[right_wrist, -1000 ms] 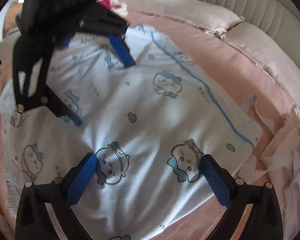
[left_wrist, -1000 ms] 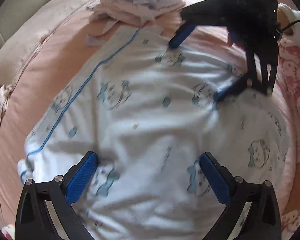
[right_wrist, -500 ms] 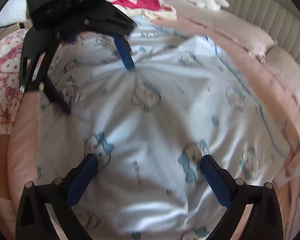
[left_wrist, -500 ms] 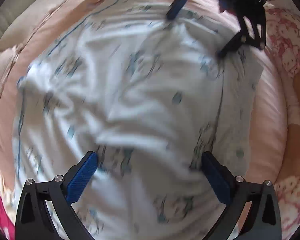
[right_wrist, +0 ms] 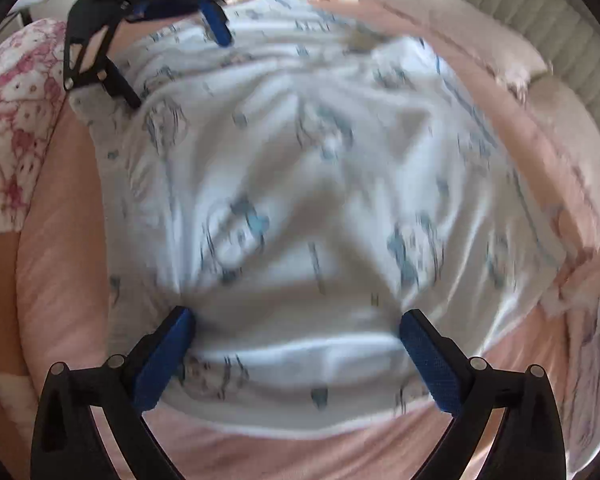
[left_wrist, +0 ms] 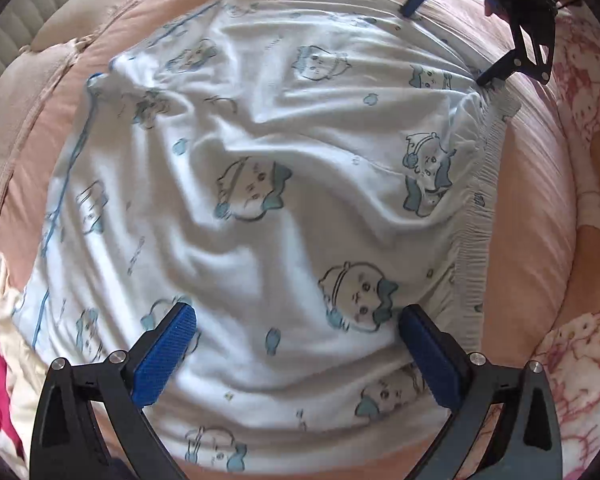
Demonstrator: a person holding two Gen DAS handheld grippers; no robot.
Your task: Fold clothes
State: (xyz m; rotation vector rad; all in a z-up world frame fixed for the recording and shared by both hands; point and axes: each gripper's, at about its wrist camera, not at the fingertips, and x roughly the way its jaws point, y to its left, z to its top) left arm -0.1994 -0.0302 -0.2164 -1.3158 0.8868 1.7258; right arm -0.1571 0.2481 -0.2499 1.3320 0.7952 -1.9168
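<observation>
White cartoon-print garment (left_wrist: pixel 284 184) spread rumpled on a pink bed (left_wrist: pixel 532 208).

Left gripper (left_wrist: pixel 296 344) at lower frame and right gripper (right_wrist: pixel 296 340) both gape wide over the cloth, grasping nothing.

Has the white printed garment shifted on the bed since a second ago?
Yes. The white printed garment has rotated and bunched into wrinkles; its blue-striped edge now lies nearer the bed's padded side.

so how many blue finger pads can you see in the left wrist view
4. The left gripper's own two pads sit at bottom left and bottom right over the white printed garment. The right gripper's two show top right; one pad is barely visible.
</observation>
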